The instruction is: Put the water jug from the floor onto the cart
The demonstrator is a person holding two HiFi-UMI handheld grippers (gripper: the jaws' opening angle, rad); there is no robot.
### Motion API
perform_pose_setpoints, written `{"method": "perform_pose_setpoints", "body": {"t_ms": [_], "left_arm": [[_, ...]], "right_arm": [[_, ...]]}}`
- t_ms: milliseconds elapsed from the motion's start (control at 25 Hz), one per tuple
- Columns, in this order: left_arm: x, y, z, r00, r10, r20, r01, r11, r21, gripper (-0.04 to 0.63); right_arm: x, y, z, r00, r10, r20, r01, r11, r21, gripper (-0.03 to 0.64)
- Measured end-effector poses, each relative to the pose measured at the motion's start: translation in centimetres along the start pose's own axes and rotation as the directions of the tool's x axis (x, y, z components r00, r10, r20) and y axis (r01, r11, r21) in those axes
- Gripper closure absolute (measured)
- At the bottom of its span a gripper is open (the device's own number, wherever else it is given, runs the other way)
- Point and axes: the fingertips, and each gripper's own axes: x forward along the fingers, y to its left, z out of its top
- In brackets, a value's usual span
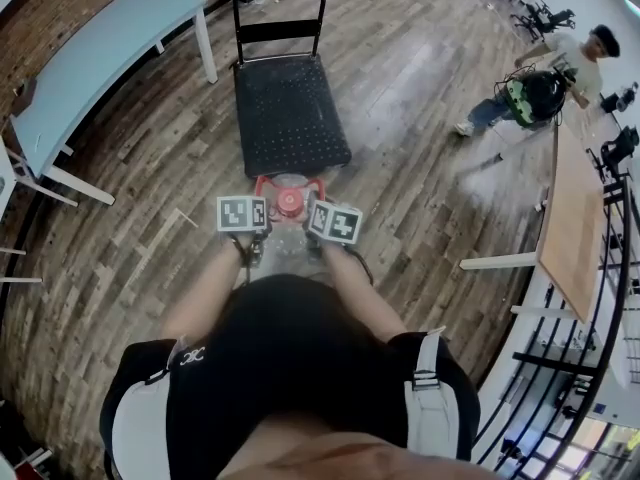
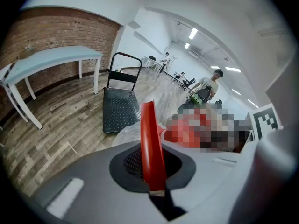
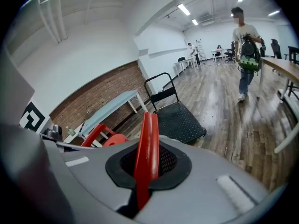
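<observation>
The water jug is a clear bottle with a red cap and a red carrying frame. It sits between my two grippers, just before the near edge of the black platform cart. My left gripper and right gripper flank the cap, each shut on a red handle bar of the jug's frame. In the left gripper view the red bar stands clamped in the left gripper. The right gripper clamps its red bar likewise. I cannot tell whether the jug rests on the floor.
The cart's push handle rises at its far end. A light-blue table stands at the left by a brick wall. A wooden table stands at the right. A person with a backpack is beyond it, on the wooden floor.
</observation>
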Motion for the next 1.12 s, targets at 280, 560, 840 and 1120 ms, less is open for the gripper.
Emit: {"method": "perform_pose_setpoints", "body": {"t_ms": [280,560,840,1120], "left_arm": [[0.0,0.6,-0.2,1.000,-0.006,0.006,0.006,1.000,-0.004,0.589],[-0.5,1.8,-0.2,1.000,-0.026,-0.004,0.026,1.000,-0.004,0.589],[-0.8,3.0,0.2,0.998,-0.062,-0.006,0.062,0.998,0.024,0.589],[-1.7,4.0,0.3,0.994,-0.106,-0.012,0.106,0.992,0.063,0.589]], "right_arm": [[0.2,0.3,-0.4,1.000,-0.011,0.007,0.011,1.000,-0.003,0.600],[0.6,1.5,-0.6,1.000,-0.029,0.003,0.029,0.999,-0.015,0.600],[0.8,2.8,-1.0,0.998,-0.062,0.019,0.062,0.998,-0.003,0.600],[0.4,4.0,-0.9,0.994,-0.097,0.051,0.096,0.995,0.018,0.600]]}}
